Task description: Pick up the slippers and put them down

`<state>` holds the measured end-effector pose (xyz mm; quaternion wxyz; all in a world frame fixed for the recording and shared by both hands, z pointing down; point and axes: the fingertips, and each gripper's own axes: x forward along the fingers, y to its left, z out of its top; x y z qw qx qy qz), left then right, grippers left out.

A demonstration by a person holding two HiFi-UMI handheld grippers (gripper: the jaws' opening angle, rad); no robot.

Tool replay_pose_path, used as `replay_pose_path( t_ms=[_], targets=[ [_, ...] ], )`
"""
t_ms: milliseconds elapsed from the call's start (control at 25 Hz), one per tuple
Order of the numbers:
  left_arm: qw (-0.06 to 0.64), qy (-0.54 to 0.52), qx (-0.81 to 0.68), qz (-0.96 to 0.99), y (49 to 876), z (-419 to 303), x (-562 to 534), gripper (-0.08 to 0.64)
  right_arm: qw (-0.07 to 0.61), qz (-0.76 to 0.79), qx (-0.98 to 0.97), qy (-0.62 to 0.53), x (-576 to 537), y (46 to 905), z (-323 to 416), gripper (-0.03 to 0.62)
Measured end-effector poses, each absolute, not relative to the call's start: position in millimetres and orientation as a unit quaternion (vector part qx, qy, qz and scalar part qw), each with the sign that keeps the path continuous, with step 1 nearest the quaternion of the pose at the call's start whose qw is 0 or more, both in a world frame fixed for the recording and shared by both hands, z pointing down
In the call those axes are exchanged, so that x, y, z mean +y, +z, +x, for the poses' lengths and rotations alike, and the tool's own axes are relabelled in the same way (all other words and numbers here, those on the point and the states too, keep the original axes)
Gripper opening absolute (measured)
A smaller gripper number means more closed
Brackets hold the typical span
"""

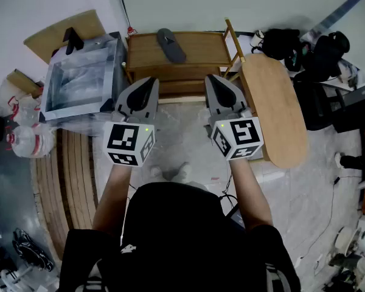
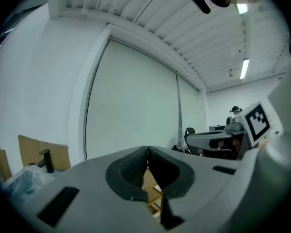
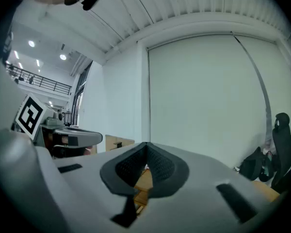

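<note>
While the slipper [image 1: 171, 45] is left untouched on the shelf [image 1: 201, 48], the left hand-held gripper [image 1: 148, 85] and right hand-held gripper [image 1: 213, 84] are held closed and empty.

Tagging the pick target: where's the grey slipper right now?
Head view, top centre: the grey slipper lies near the middle of the wooden rack, ahead of the left gripper and right gripper, touched by neither.
</note>
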<state>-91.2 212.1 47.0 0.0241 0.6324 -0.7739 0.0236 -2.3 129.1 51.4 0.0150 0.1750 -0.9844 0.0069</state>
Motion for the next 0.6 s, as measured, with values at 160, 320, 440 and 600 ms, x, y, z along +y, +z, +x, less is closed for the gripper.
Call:
replay_pose_path(
  t_ms=[160,320,440,600],
  targets=[
    [0.026,0.026,-0.774,0.632,49.9,-88.9,204.8,0.005,0.013,0.174,-0.984,0.016,120.9,54.8,-1.2,-0.012],
    [0.026,0.028,-0.776,0.629,54.9,-86.8,198.9,0.005,0.018,0.164,-0.986,0.014,116.2,61.3,-1.7,-0.012],
    [0.026,0.028,-0.781,0.623,60.2,-84.5,196.1,0.005,0.02,0.148,-0.989,0.014,115.0,67.6,-1.3,-0.012],
    [0.024,0.024,-0.786,0.618,64.5,-82.2,192.5,0.005,0.027,0.138,-0.99,0.004,112.1,76.1,-1.2,-0.012]
  ],
)
